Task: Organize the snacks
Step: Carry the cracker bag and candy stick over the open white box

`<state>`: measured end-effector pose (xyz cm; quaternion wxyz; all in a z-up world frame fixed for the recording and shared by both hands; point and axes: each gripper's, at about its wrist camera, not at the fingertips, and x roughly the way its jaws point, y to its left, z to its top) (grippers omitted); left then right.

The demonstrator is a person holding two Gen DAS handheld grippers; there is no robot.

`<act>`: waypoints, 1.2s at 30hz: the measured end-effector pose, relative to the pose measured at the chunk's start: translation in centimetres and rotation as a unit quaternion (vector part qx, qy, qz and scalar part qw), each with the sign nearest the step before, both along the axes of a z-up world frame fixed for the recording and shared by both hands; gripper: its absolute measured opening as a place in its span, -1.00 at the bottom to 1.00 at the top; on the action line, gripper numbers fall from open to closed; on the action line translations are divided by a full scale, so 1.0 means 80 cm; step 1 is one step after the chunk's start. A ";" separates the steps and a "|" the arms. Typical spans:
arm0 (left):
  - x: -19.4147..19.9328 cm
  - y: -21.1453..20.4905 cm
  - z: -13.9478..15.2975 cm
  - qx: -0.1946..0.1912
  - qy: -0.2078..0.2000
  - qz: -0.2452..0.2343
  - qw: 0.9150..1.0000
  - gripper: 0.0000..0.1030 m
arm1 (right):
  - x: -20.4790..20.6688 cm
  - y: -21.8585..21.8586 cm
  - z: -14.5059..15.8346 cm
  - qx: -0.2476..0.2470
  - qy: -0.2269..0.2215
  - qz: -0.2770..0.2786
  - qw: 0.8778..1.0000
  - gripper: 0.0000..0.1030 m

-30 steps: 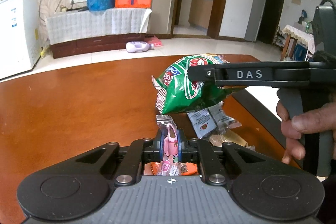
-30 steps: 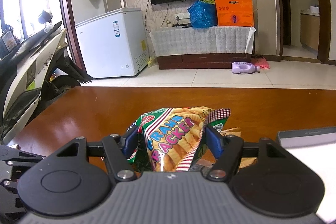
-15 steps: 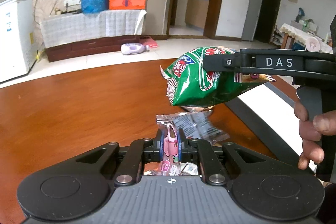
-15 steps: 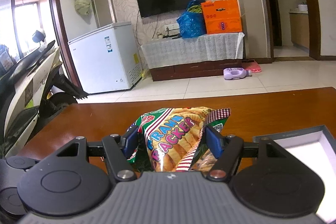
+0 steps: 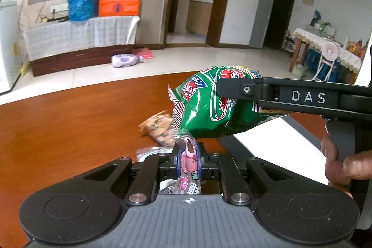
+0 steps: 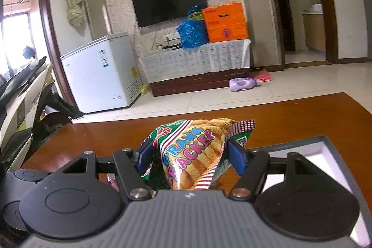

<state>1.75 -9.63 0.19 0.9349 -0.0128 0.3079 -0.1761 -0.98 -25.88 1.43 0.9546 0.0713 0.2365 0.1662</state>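
Observation:
My left gripper (image 5: 187,153) is shut on a small pink snack packet (image 5: 188,164), held above the brown table (image 5: 69,131). My right gripper (image 6: 189,155) is shut on a green prawn cracker bag (image 6: 195,152), its blue pads pressing both sides of the bag. In the left wrist view that green bag (image 5: 209,108) hangs in the air at the right, clamped by the black right gripper (image 5: 229,90), with a person's hand (image 5: 344,162) on its handle. A dark box with a white inside (image 6: 325,148) lies on the table to the right.
A brown snack packet (image 5: 158,127) and a clear wrapped one (image 5: 148,152) lie on the table ahead of the left gripper. The dark box (image 5: 279,143) lies below the green bag. Beyond the table are a tiled floor, a white freezer (image 6: 102,78) and a TV cabinet (image 6: 197,69).
Both grippers have moved to the right over the table with their snacks still held. The dark box has come further into view under the right gripper. The loose packets have shifted left.

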 end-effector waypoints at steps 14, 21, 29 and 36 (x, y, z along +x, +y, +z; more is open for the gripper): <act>0.018 -0.055 -0.013 0.003 0.001 -0.032 0.999 -0.72 | -0.019 -0.112 0.007 0.001 -0.005 -0.053 0.999 0.32; 0.029 -0.079 -0.016 -0.002 0.001 -0.045 0.999 -0.71 | -0.022 -0.159 -0.004 -0.002 0.001 -0.079 0.997 0.32; 0.045 -0.100 -0.019 -0.010 -0.004 -0.050 0.999 -0.71 | -0.019 -0.186 -0.014 -0.007 0.002 -0.096 0.995 0.32; 0.063 -0.115 -0.027 -0.010 -0.008 -0.052 0.999 -0.71 | -0.018 -0.211 -0.023 -0.010 0.003 -0.118 0.993 0.32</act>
